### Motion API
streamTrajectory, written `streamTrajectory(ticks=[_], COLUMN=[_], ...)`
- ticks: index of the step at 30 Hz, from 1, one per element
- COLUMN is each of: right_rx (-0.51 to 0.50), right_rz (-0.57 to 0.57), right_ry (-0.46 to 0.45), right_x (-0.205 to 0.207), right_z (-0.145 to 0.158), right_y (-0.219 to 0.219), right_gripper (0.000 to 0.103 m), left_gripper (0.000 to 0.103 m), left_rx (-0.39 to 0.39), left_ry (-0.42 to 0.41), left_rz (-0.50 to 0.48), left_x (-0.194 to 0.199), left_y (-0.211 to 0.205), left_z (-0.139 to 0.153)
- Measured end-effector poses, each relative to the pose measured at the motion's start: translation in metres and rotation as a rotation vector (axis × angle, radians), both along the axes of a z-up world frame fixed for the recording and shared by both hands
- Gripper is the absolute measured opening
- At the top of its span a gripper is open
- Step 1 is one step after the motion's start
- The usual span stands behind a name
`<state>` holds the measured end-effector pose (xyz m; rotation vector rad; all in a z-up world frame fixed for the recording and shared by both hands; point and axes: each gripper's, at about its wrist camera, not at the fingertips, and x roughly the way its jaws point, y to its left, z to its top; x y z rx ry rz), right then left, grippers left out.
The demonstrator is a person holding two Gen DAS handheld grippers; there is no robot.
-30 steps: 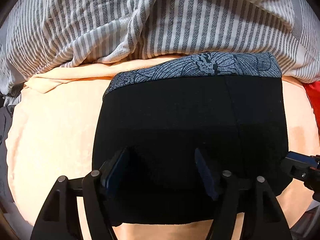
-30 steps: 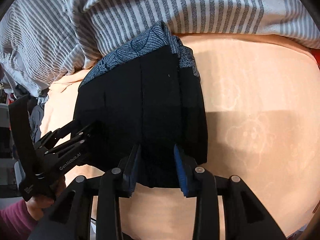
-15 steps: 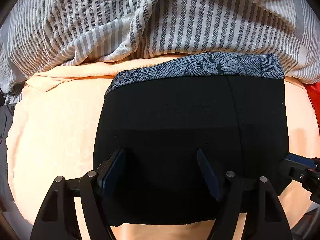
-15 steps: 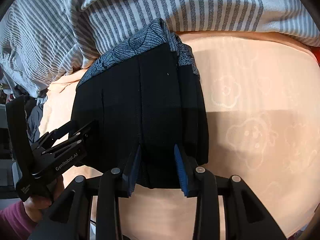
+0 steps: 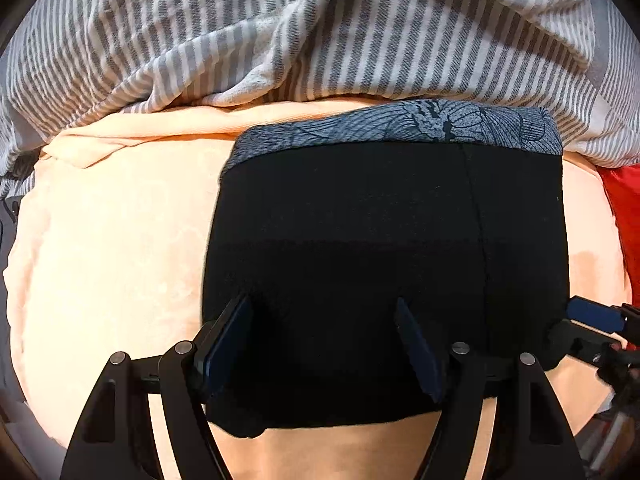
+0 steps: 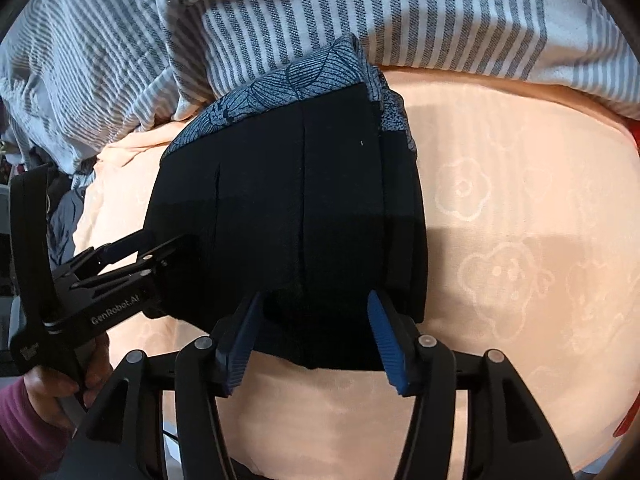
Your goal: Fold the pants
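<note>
The black pants [image 5: 380, 248] lie folded into a compact rectangle on the peach blanket [image 5: 112, 248], with a blue-grey leaf-patterned band [image 5: 400, 128] along the far edge. My left gripper [image 5: 324, 312] is open, its fingers resting over the near left part of the fold. My right gripper [image 6: 312, 304] is open over the near right corner of the pants [image 6: 300, 200]. The right gripper also shows at the right edge of the left wrist view [image 5: 592, 320]. The left gripper shows at the left in the right wrist view [image 6: 120, 256].
A grey-and-white striped duvet [image 5: 320, 28] is bunched along the far side, touching the pants' patterned edge. A red item [image 5: 624, 216] lies at the right edge. The peach blanket has pale flower prints [image 6: 504, 272] to the right of the pants.
My right gripper has opened wider over the pants' near edge. My left gripper has stayed open and drawn back slightly. The pants have not moved.
</note>
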<state>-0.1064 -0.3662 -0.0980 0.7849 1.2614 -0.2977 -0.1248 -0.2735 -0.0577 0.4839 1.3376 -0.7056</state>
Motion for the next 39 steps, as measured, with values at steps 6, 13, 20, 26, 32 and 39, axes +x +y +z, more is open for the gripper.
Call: streamTrajectory(ticks=[6, 13, 20, 26, 32, 39], right_rx=[0.028, 0.183, 0.353, 0.414, 0.449, 0.422], right_rz=[-0.041, -0.098, -0.08, -0.05, -0.05, -0.09], right_ry=[-0.083, -0.133, -0.187, -0.227, -0.25, -0.167], right_x=[-0.011, -0.015, -0.018, -0.019, -0.006, 0.009], right_z=[0.008, -0.033, -0.073, -0.084, -0.091, -0.088], right_y=[-0.037, -0.081, -0.096, -0.104, -0.102, -0.095], right_gripper=[0.079, 0.08, 0.081, 0.082, 0.085, 0.079], left_gripper=[0.075, 0.075, 0.075, 0.075, 0.088, 0.077], left_rx=[-0.073, -0.112, -0.165, -0.179, -0.198, -0.226], left_ry=[0.071, 0.242, 0.351, 0.429, 0.439, 0.395], left_rz=[0.07, 0.054, 0.027, 0.04, 0.018, 0.089], left_x=[0.044, 0.085, 0.11, 0.129, 0.124, 0.113], left_y=[0.021, 0.027, 0.035, 0.048, 0.032, 0.041], left_z=[0.006, -0.026, -0.05, -0.068, -0.081, -0.084])
